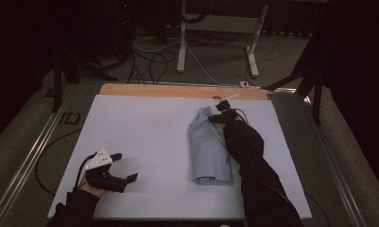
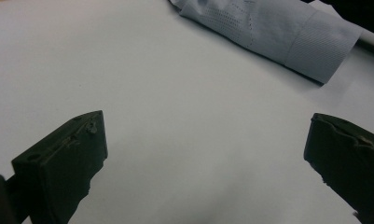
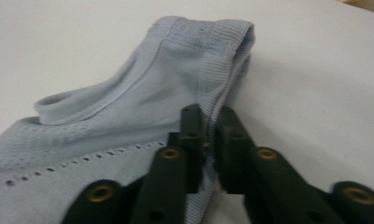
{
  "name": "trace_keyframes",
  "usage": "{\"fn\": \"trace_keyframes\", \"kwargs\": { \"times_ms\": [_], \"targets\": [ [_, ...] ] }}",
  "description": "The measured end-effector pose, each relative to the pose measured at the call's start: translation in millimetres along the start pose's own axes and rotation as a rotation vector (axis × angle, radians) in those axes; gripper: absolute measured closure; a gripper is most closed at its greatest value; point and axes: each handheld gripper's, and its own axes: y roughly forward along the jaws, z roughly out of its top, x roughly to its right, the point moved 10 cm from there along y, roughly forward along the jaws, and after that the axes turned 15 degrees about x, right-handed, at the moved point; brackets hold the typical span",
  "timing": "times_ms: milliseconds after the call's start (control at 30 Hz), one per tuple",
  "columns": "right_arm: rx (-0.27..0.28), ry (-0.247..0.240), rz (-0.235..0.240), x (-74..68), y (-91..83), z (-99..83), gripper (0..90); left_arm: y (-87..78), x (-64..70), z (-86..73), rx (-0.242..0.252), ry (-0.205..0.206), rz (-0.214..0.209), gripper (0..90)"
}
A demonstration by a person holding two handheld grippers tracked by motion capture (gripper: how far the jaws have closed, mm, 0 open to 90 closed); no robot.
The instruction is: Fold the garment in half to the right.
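Observation:
A light blue knitted garment [image 1: 209,149] lies folded lengthwise on the white table sheet [image 1: 144,137], right of the middle. My right gripper [image 1: 221,118] is at its far end, shut on the ribbed edge of the garment [image 3: 175,79], with cloth pinched between the jaws of the right gripper [image 3: 210,123]. My left gripper [image 1: 125,168] rests low at the near left of the sheet, well apart from the garment. In the left gripper view the left gripper [image 2: 205,140] stands open over bare sheet, with the garment's ribbed hem [image 2: 278,32] farther off at the top.
A strip of wooden table top [image 1: 177,90] shows beyond the sheet's far edge. Cables and a white desk frame [image 1: 215,28] are on the floor behind. Metal rails [image 1: 31,156] run along both sides of the table.

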Motion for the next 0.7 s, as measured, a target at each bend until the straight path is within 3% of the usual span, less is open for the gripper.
{"fn": "trace_keyframes", "kwargs": {
  "times_ms": [167, 267, 600, 700],
  "targets": [
    [-0.011, -0.011, 0.001, -1.7, -2.0, -0.1, 63.9, -0.5, -1.3, 1.2, 0.005, -0.003, 0.006, 0.6],
    [-0.006, -0.018, 0.004, -2.6, -4.6, 2.9, 52.1, -0.9, -2.0, 2.0, 0.009, -0.004, 0.007, 0.6],
    [0.028, -0.017, 0.097, -20.6, -22.1, 17.7, 17.0, -0.9, -1.7, 2.4, 0.008, -0.001, 0.005, 0.5],
    [0.040, -0.012, 0.116, -26.0, -29.4, 20.3, 15.9, -1.3, -1.4, 2.7, 0.008, 0.002, 0.004, 0.5]
  ]
}}
